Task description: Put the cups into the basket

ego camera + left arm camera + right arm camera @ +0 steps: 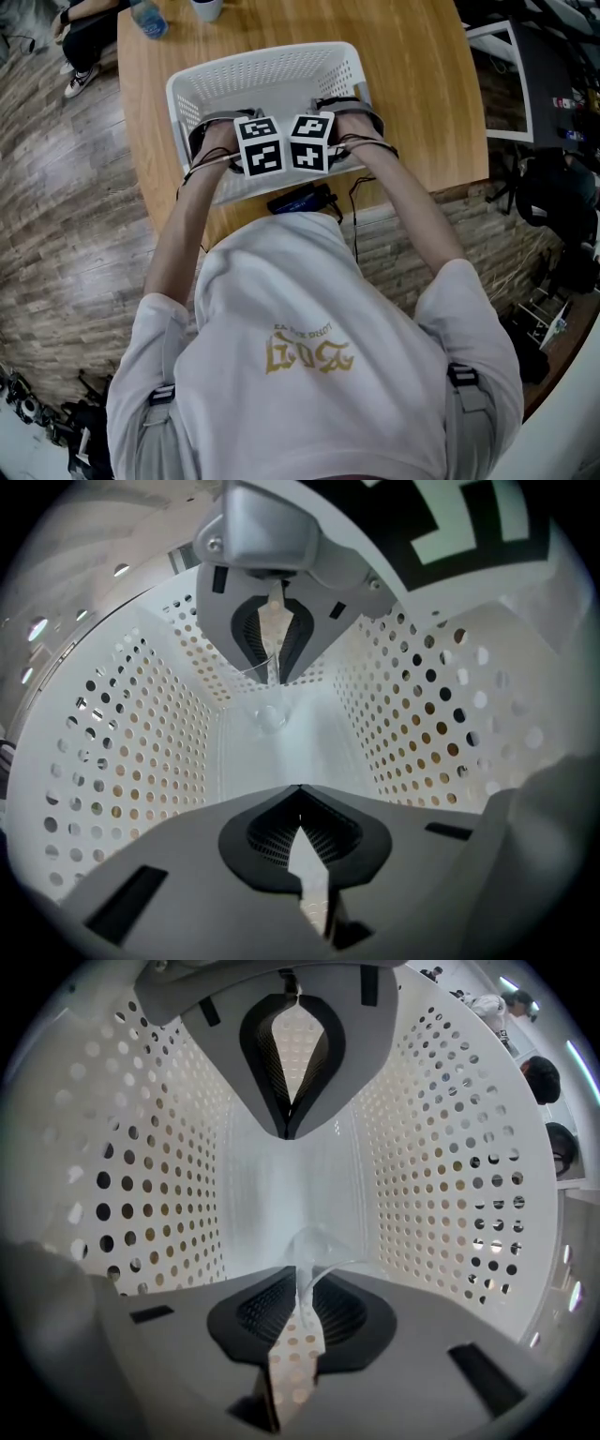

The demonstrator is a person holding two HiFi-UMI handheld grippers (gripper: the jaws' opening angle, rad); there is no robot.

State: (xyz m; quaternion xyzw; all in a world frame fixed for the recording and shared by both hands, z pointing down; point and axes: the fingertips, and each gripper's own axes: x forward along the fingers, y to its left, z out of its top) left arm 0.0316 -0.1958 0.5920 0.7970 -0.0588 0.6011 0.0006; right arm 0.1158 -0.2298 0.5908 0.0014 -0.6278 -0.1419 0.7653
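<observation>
The white perforated basket (272,70) stands on the wooden table (422,84), and both of my grippers reach down into it side by side. Only their marker cubes show in the head view, the left one (260,145) beside the right one (311,142). My left gripper (289,735) has its jaws wide apart over the basket floor (309,752). A small clear cup (268,714) rests faintly there, touching neither jaw. My right gripper (295,1202) is also open. A clear cup's rim (314,1241) leans against its lower pad, while the upper jaw stays apart from it.
A blue bottle (148,17) and a white cup (208,7) stand at the table's far edge. A black device (300,199) with cables lies at the near edge. A framed panel (502,80) and dark gear sit to the right of the table.
</observation>
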